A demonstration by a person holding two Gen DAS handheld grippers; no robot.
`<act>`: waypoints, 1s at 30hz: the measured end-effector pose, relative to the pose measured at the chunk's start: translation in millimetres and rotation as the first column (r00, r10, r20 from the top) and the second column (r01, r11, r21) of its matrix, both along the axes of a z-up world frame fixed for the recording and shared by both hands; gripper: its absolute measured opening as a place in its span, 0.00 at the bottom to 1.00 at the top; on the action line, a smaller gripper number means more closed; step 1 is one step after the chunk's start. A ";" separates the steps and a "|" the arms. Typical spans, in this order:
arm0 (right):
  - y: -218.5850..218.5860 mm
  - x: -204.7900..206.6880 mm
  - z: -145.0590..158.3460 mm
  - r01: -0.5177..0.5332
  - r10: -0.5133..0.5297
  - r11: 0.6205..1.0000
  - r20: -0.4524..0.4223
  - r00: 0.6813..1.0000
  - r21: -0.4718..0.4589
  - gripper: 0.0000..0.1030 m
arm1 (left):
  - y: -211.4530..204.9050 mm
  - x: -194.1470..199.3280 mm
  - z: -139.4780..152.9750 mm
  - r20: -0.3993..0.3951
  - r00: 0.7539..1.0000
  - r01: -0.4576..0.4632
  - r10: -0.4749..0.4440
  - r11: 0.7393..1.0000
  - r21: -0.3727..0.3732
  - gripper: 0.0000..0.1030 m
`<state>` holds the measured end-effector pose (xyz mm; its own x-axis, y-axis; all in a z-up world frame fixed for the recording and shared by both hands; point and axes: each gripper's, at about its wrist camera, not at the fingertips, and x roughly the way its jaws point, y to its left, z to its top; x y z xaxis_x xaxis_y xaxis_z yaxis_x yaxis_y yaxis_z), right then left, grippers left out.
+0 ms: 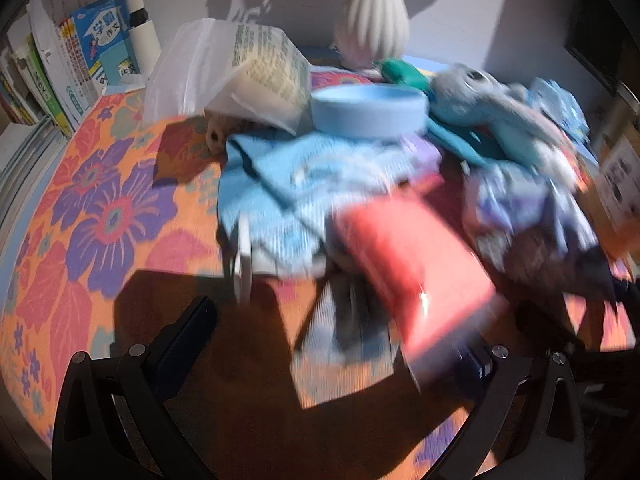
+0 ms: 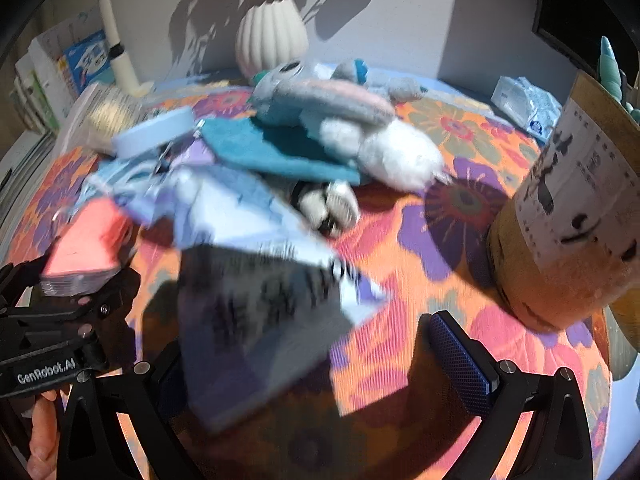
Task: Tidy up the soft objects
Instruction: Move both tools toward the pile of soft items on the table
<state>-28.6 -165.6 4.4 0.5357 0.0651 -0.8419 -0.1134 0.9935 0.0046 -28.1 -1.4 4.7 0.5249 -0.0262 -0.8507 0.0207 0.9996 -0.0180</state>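
A heap of soft things lies on the floral tablecloth. It holds a light blue cloth, a teal cloth and a blue-grey plush toy, which also shows as the plush toy. My left gripper is open wide, and a blurred pink stack rests against its right finger. In the right wrist view the left gripper sits under that pink stack. My right gripper is open, and a blurred grey-blue cloth hangs over its left finger.
A white ribbed vase stands at the back by the wall. A round blue box and a plastic bag sit behind the heap. Books line the left. A brown labelled container and a tissue pack stand right.
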 end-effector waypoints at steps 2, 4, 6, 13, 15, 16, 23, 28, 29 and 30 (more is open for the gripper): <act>-1.0 -9.9 1.1 -0.028 0.028 1.000 -0.026 0.999 0.001 1.00 | 3.5 -12.0 1.0 -0.016 1.000 0.012 -0.012 1.000 -0.013 1.00; -3.7 -23.6 -0.4 -0.049 0.049 0.999 -0.017 0.999 0.010 1.00 | 3.9 -21.5 1.7 -0.036 0.999 0.028 -0.029 0.999 -0.016 1.00; -3.1 -38.9 -1.7 -0.054 0.054 0.999 -0.002 0.999 0.005 1.00 | 3.7 -29.6 1.9 -0.051 0.998 0.048 -0.048 0.999 -0.013 1.00; -1.7 -65.1 0.2 -0.109 0.110 0.994 -0.074 0.991 0.016 1.00 | 6.2 -56.1 13.8 -0.012 0.996 0.084 -0.086 0.986 -0.143 0.99; -7.9 -70.2 4.3 -0.105 0.110 0.992 -0.072 0.991 0.067 1.00 | 5.0 -63.0 26.1 0.029 0.995 0.100 -0.096 0.984 -0.150 0.99; -11.8 -73.5 8.3 -0.100 0.107 0.989 -0.063 0.992 0.108 0.99 | 2.3 -65.4 31.7 0.046 0.994 0.104 -0.099 0.984 -0.142 0.99; -26.1 -91.9 86.4 -0.089 0.058 0.980 0.173 0.983 0.178 0.99 | -7.1 -73.8 89.9 0.219 0.970 0.134 -0.108 0.985 -0.110 0.99; -20.9 -96.1 110.8 -0.098 0.052 0.982 0.263 0.963 0.163 0.99 | -15.2 -67.5 100.6 0.275 0.956 0.128 -0.103 0.989 -0.077 0.99; -18.7 -93.7 108.9 -0.094 0.051 0.984 0.269 0.962 0.149 0.98 | -18.3 -64.5 94.3 0.275 0.957 0.112 -0.095 0.993 -0.046 0.99; -17.5 -91.8 107.2 -0.090 0.050 0.986 0.272 0.961 0.137 0.97 | -19.9 -62.0 89.7 0.270 0.958 0.107 -0.095 0.994 -0.029 0.99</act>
<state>-120.4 -183.2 111.6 0.7291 0.2229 -0.6471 -0.2001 0.9736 0.1099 -90.0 -21.3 94.4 0.7263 -0.1240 -0.6761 0.1314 0.9905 -0.0404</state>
